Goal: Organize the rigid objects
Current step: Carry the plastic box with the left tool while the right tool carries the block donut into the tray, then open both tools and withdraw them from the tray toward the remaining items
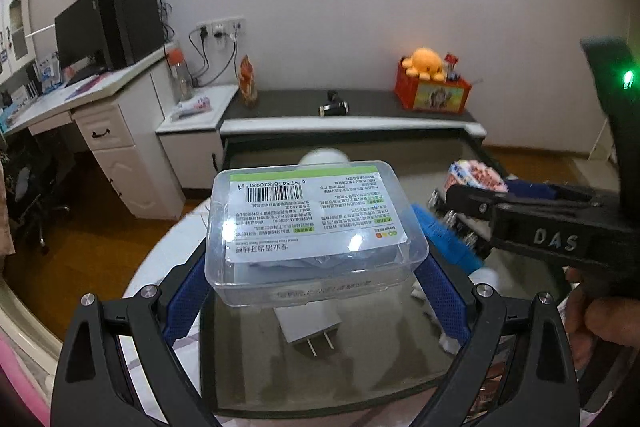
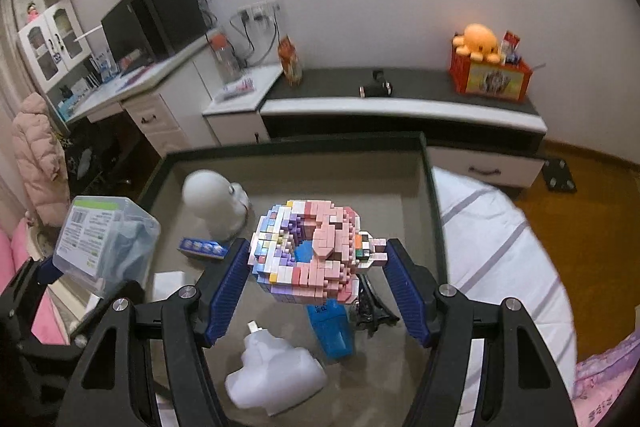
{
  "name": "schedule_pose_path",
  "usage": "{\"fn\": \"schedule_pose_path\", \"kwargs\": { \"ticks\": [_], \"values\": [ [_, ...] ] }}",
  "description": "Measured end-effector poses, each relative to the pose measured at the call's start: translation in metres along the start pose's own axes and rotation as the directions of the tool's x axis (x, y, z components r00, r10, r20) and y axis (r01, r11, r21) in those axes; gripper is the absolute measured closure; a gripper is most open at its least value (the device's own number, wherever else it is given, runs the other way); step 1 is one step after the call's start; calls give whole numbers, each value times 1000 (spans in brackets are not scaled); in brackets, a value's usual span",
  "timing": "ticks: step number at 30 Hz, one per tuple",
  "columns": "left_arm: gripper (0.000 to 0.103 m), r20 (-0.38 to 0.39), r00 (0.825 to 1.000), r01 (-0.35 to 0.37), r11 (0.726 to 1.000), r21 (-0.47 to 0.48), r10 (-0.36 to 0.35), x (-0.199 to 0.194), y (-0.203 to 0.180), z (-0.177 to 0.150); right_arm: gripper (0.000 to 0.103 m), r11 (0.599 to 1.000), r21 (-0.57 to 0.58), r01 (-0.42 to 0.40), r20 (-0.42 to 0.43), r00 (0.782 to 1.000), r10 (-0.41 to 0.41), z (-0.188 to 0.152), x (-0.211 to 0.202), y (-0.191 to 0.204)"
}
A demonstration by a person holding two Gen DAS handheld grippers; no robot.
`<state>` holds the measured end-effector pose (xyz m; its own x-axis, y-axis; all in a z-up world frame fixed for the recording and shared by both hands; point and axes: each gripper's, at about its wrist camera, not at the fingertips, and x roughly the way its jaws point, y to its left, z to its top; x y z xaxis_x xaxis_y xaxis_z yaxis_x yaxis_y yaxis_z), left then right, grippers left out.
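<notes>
The left claw (image 1: 316,291) pinches a clear plastic box (image 1: 314,227) between its blue pads, holding it in the air over the near-left part of a dark-rimmed tray (image 2: 434,195). The right claw (image 2: 316,283) pinches a pastel brick model (image 2: 308,247) (pink, lilac and white blocks with a blue centre), also lifted above the tray floor.

The tray has a raised dark wall on every side seen, and it sits on a round white surface (image 2: 500,251) whose curved edge falls off to wooden floor on the right. The most open floor inside the tray lies toward the far right corner, behind the brick model.

Below the box lies a white plug adapter (image 1: 310,327), prongs toward the camera. In the right wrist view a white bulb (image 2: 214,205) rests in the far-left part of the tray, with a small blue packet (image 2: 202,247) just beside it. A blue bottle (image 2: 332,331) and a dark small figure (image 2: 374,311) lie under the brick model, close together, and a white lumpy shape (image 2: 274,375) sits near the front edge. Beyond the tray runs a low cabinet (image 2: 400,107) carrying an orange box (image 2: 492,79).
</notes>
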<state>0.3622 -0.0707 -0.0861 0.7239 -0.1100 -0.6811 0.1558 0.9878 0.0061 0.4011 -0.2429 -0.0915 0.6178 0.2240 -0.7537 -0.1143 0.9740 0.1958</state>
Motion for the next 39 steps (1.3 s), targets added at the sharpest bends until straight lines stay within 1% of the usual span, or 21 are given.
{"fn": "schedule_pose_path", "kwargs": {
  "ticks": [5,9,11,12,14,15,17,24,29,35,39],
  "values": [
    [7,-62,998,-18,1000,9,19,19,1,-9,34,1000,2,-1,-20,1000,1,-4,5,0],
    [4,-68,997,-29,1000,9,30,19,2,-14,33,1000,-1,-1,-24,1000,1,-6,4,1],
    [2,-58,998,-27,1000,7,27,14,3,-16,21,1000,12,2,-18,1000,-2,-4,3,-1],
    [1,-53,998,-29,1000,5,29,11,3,-17,18,1000,19,2,-16,1000,-2,-5,2,-2],
    [0,-35,999,-28,1000,-9,27,1,7,-20,17,999,30,-13,-15,1000,14,-5,0,-3],
    [0,-29,999,-28,999,-16,27,-2,9,-21,13,999,36,-16,-10,1000,16,-6,-3,-3],
    [0,-15,1000,-24,999,-37,24,-13,14,-24,0,999,43,-15,10,1000,14,-8,-11,-4],
    [0,49,999,-18,997,-71,21,-58,16,-39,0,999,39,-5,87,996,2,-28,-56,4],
    [0,95,995,-18,996,-86,26,-100,13,-51,0,1000,17,-2,160,987,-1,-47,-100,22],
    [0,148,989,-12,995,-101,27,-151,11,-65,0,999,-27,25,268,963,-17,-80,-163,46],
    [0,182,983,2,994,-113,18,-185,10,-82,0,998,-35,48,336,941,-34,-110,-206,56]
  ]
}}
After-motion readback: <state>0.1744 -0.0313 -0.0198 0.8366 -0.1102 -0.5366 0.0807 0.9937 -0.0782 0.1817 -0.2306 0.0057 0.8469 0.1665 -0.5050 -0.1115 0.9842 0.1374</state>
